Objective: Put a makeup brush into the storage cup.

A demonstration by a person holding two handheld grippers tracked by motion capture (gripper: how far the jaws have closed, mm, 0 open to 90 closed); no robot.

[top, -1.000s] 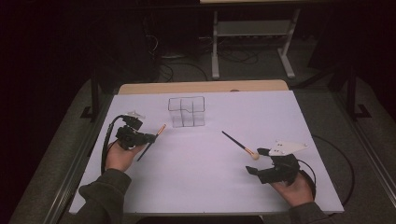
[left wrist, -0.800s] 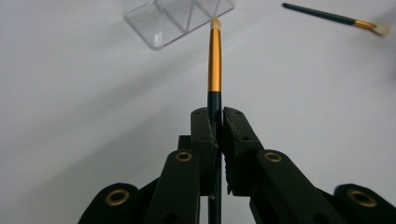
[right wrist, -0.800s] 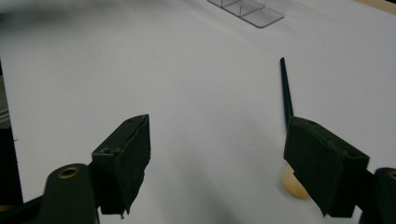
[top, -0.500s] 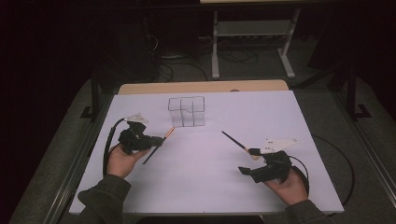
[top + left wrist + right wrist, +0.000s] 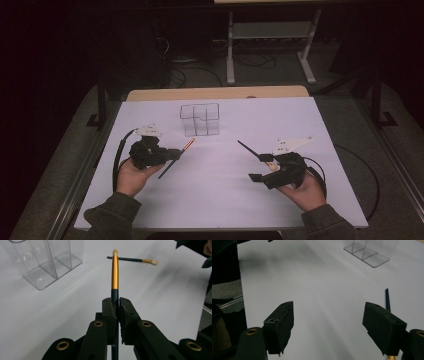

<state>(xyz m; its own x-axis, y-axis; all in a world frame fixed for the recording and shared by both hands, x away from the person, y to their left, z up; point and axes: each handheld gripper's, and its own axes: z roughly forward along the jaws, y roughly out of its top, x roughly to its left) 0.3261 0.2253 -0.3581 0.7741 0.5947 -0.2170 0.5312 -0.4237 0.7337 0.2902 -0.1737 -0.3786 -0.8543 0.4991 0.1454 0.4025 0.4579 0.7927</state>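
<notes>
High view is dim, with the room beyond nearly black and only the white desk [image 5: 220, 195] catching light. Both gripper views are brighter, soft shadows spreading across the sheet. Close-up jaws look slightly soft, and the clear organizer [image 5: 45, 262] shows faint glare.

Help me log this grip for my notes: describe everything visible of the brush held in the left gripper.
The brush is slim, with a dark blue-black handle, a shiny gold ferrule and a small pale bristle tip. The left gripper is shut on its handle, pads pressing from both sides, ferrule and tip sticking out beyond the jaws. In the high view it slants above the white table, tip toward the clear organizer without touching it.
</notes>
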